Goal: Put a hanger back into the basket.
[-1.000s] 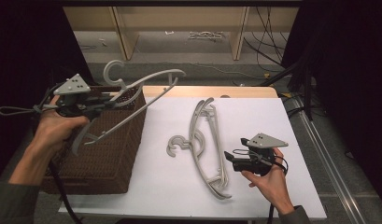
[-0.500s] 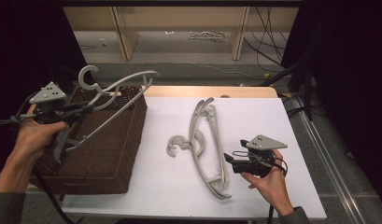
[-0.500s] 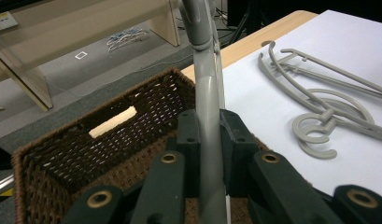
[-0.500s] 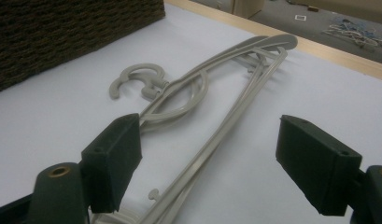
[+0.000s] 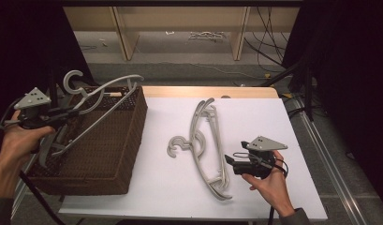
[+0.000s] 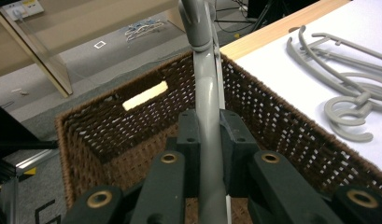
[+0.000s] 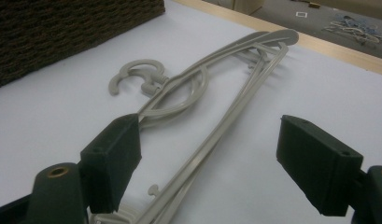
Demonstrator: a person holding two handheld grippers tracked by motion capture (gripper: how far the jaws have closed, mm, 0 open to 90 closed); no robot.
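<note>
Left hand-held gripper: pinching the grey plastic hanger by its curved arm, over the brown wicker basket; the hook points up and away.
Right hand-held gripper: jaws spread, resting just beside the stacked grey hangers.
Worktop: white with a wooden far edge.
Beyond: grey floor, cables.

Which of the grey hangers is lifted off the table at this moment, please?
The hanger clamped in the left gripper, tilted over the wicker basket. The other hangers lie flat, stacked on the white table.
</note>
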